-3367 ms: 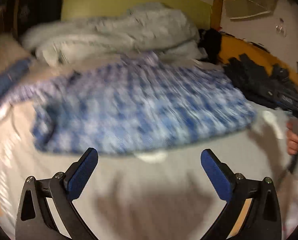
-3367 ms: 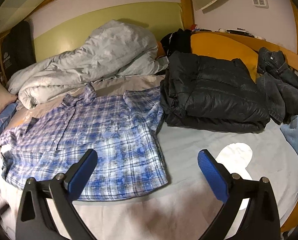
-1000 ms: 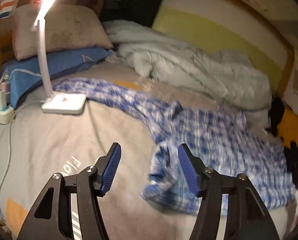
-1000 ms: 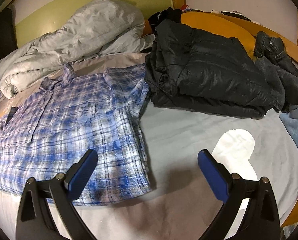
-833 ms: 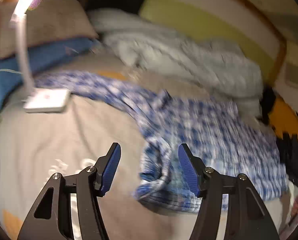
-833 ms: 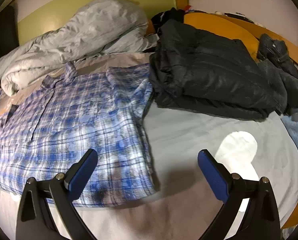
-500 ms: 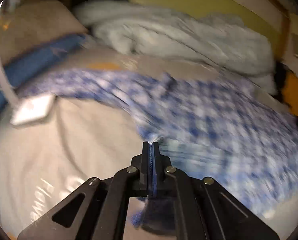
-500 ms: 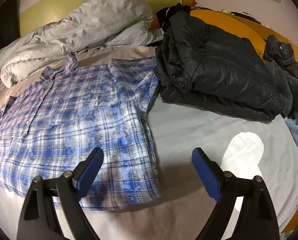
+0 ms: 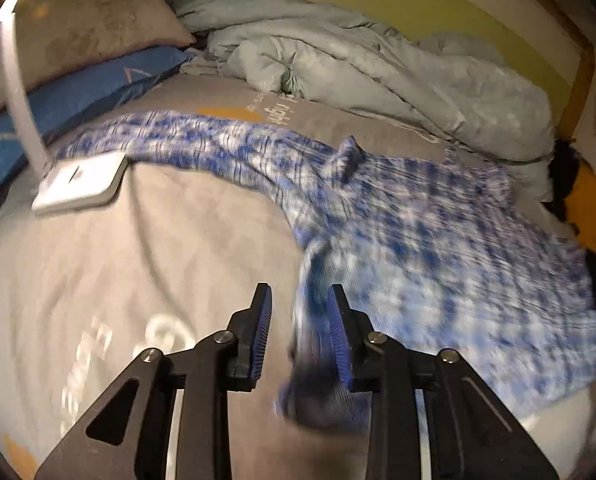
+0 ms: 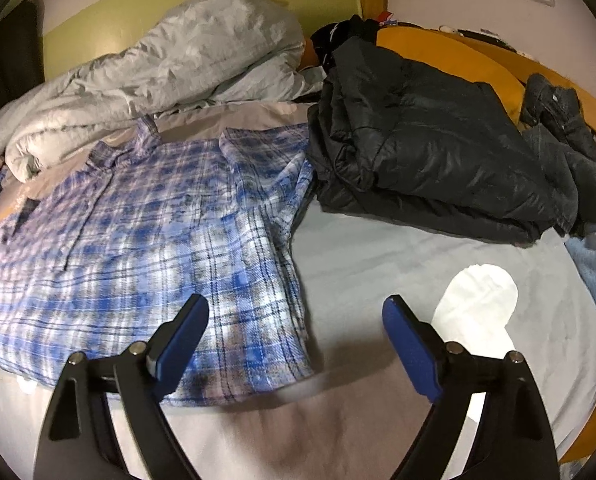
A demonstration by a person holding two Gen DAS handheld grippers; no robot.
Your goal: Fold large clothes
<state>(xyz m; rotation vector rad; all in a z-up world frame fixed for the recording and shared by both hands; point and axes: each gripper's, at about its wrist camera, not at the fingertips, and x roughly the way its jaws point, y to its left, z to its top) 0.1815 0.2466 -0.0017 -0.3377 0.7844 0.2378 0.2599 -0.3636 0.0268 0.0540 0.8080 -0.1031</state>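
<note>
- Ribbed blue pads on the left gripper (image 9: 299,334) are parting, its black jaws opening with a bunched, blurred fold of the plaid shirt (image 9: 437,248) lying between them against the right-hand pad; the other pad is standing clear of the cloth.
- Smooth blue pads on the right gripper (image 10: 296,340) are standing wide apart, hovering over the shirt's lower corner and the bare sheet with nothing between them.
- Soft woven blue-and-white checks are spreading flat across the grey bedsheet (image 10: 377,260), collar pointing toward the far wall, one long sleeve trailing out toward the lamp.
- Crumpled pale grey duvet (image 10: 186,64) is heaping in puffy folds behind the shirt.
- Glossy quilted black jacket (image 10: 429,140) is lying folded just beside the shirt's edge, with dark denim jeans (image 10: 565,136) beyond it.
- Flat white square lamp base (image 9: 80,182) is resting on the sheet, its thin white neck rising leftward.
- Suede-like beige pillow (image 9: 86,28) is sitting on a blue pillow (image 9: 70,100).
</note>
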